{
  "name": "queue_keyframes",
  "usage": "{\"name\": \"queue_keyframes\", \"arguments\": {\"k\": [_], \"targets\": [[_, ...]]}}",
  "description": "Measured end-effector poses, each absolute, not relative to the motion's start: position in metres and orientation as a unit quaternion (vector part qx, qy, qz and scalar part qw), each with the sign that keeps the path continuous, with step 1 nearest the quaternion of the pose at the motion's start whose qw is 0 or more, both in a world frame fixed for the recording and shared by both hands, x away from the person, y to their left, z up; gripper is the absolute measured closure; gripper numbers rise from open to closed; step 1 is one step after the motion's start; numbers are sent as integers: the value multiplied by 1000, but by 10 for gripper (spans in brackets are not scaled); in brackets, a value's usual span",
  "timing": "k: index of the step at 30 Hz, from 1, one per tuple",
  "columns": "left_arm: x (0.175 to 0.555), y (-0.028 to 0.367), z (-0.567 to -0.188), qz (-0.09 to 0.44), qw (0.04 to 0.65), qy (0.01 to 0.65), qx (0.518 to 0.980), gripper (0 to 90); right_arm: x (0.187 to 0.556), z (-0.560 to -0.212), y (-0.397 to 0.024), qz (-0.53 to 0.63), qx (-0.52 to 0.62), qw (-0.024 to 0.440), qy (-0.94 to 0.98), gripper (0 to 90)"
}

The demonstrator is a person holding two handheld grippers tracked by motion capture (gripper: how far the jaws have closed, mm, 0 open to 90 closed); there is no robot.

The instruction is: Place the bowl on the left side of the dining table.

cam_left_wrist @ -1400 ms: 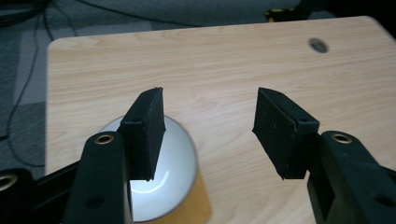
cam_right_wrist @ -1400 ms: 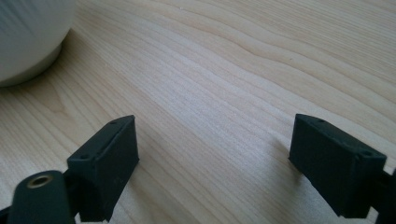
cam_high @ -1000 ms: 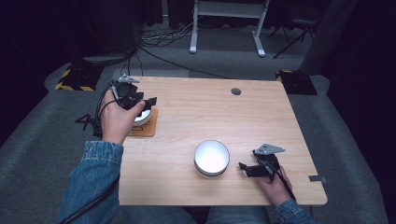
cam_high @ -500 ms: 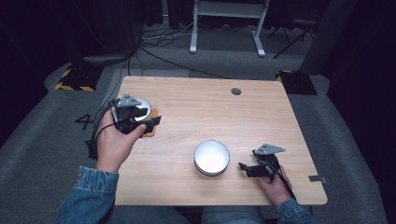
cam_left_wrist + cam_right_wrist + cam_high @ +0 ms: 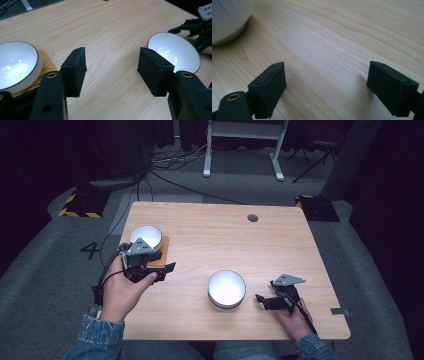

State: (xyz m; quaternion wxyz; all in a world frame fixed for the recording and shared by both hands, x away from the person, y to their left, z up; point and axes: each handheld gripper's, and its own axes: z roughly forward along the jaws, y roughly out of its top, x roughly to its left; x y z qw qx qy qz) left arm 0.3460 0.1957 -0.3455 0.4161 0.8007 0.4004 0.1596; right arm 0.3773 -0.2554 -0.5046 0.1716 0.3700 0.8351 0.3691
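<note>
**Two open grippers, two white bowls**

The left gripper [image 5: 159,271] is open about halfway. Nothing is between its jaws, just bare table [image 5: 112,30]. It sits just beside the white bowl on the orange mat [image 5: 146,238], close to the table's left edge. In the left gripper view, that bowl [image 5: 17,63] shows past the left jaw, not held and not touched.

The right gripper [image 5: 264,301] is wide open too and holds nothing. It rests low by the table, near the front right. The second white bowl [image 5: 227,289] stands a little way off to its left, in the middle front of the table. In the right gripper view, the side of this bowl [image 5: 229,20] peeks in at the top left corner.

The job looks like moving the bowls, maybe putting one in the other. To do it well, a gripper should come at a bowl's rim from the side, with one jaw inside and one outside. Then squeeze slowly. The bowls look smooth and shiny, so a grip that is too light could slip.
</note>
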Motion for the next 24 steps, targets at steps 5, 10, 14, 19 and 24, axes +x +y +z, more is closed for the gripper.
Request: {"name": "queue_keyframes", "arguments": {"k": [5,10,14,19,24], "targets": [[339,192,-360,150,410,376,817,402,377,-505,-255,368,369,174,836,157],[335,189,-380,133,417,371,819,403,377,-505,-255,368,371,172,835,157],[331,190,-390,120,437,371,811,402,377,-505,-255,368,370,173,835,157],[327,193,-403,117,450,365,807,398,377,-505,-255,368,370,173,835,159],[324,196,-418,121,450,366,805,363,377,-505,-255,368,369,173,835,160]]}}
